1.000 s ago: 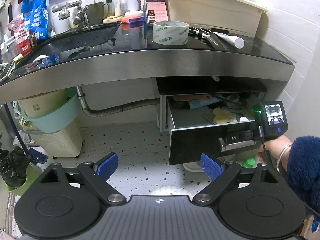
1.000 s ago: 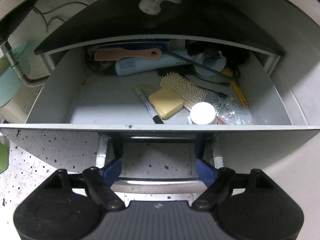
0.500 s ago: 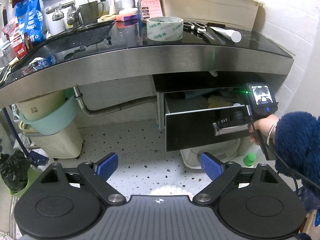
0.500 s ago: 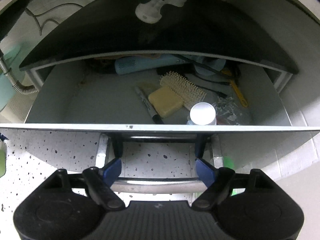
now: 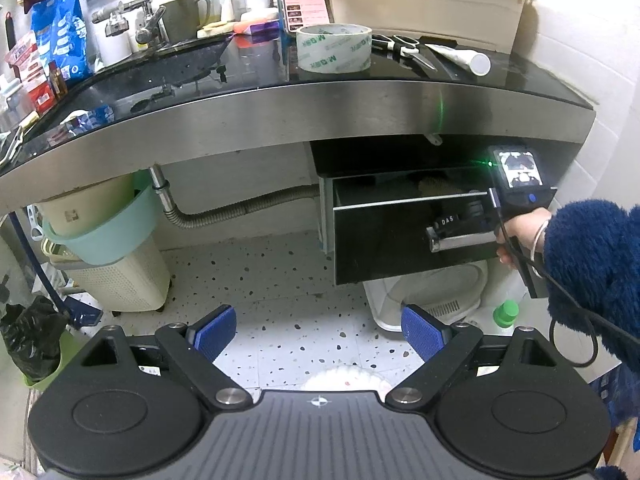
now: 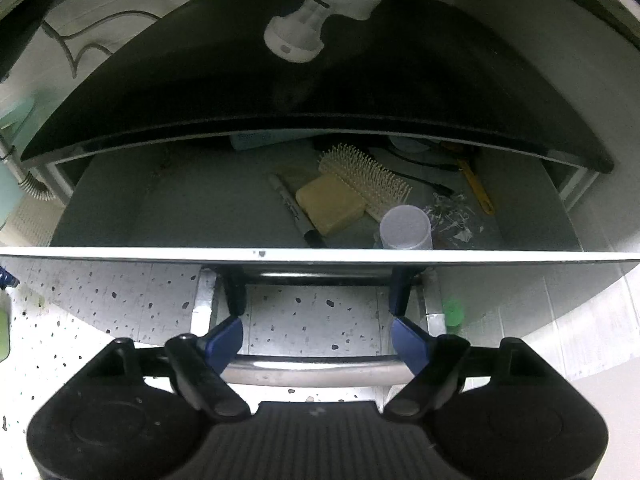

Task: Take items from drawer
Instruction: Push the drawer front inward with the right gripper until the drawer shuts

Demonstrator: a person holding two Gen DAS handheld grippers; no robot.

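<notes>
The black-fronted drawer point(image 5: 400, 236) under the counter stands partly open. My right gripper point(image 6: 318, 332) is open, its blue fingers either side of the drawer's metal handle point(image 6: 316, 372); it also shows in the left wrist view point(image 5: 464, 220). Inside lie a yellow sponge point(image 6: 330, 208), a cream hairbrush point(image 6: 364, 178), a black marker point(image 6: 294, 216), a white-capped jar point(image 6: 406, 228), a yellow tool point(image 6: 476, 190) and a blue device point(image 6: 260, 140) half hidden under the counter. My left gripper point(image 5: 318, 330) is open and empty, well back from the drawer, above the floor.
The black counter point(image 5: 280, 96) overhangs the drawer and carries a tape roll point(image 5: 334, 52), scissors point(image 5: 404, 48), a tube point(image 5: 460, 58) and a phone point(image 5: 306, 0). A teal basket point(image 5: 104, 236) and drain pipe point(image 5: 224, 212) stand left. A white bin point(image 5: 432, 288) and green bottle point(image 5: 506, 314) sit below the drawer.
The drawer has slid inward with my right gripper at its handle; the pink brush and the back items are now hidden under the counter. The left gripper stayed open.
</notes>
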